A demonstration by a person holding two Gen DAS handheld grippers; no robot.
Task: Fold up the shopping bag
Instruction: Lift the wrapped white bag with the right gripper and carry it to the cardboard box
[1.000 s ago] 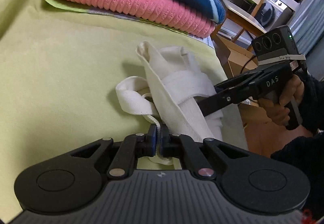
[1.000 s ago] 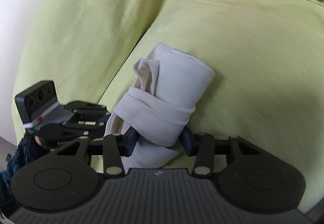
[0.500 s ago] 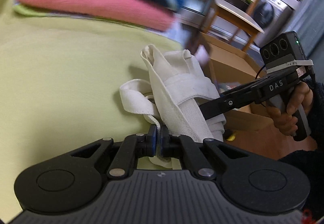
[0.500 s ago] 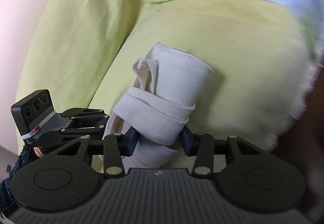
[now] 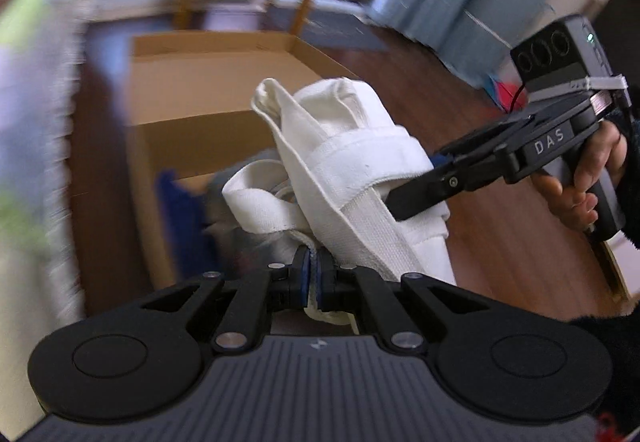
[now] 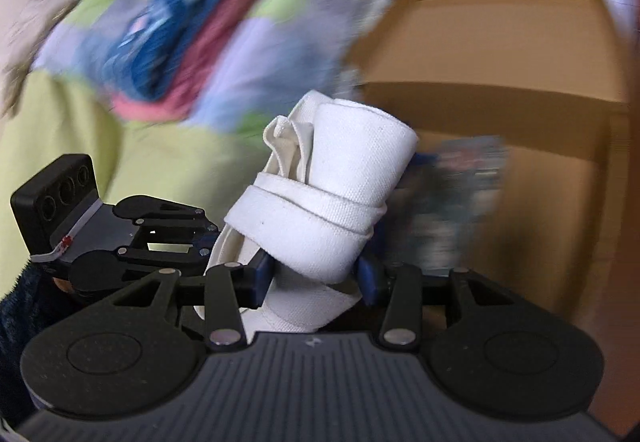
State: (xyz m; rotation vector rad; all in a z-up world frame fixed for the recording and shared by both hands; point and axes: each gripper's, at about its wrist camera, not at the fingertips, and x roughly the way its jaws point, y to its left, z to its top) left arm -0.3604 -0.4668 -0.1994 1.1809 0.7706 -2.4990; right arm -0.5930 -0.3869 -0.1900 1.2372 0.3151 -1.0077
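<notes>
Bag (image 5: 352,162) now off sofa, above cardboard box (image 5: 208,90)

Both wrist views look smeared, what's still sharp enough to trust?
Left wrist view: the bag and both claws, left and right, are sharp; the box and room streak. Right wrist view: the same, with the bag crisp and the blankets smeared.

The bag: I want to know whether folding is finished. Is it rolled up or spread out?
Rolled up. The bag is a tight white bundle with its strap wrapped around the middle, held by both the right gripper and left gripper.
</notes>
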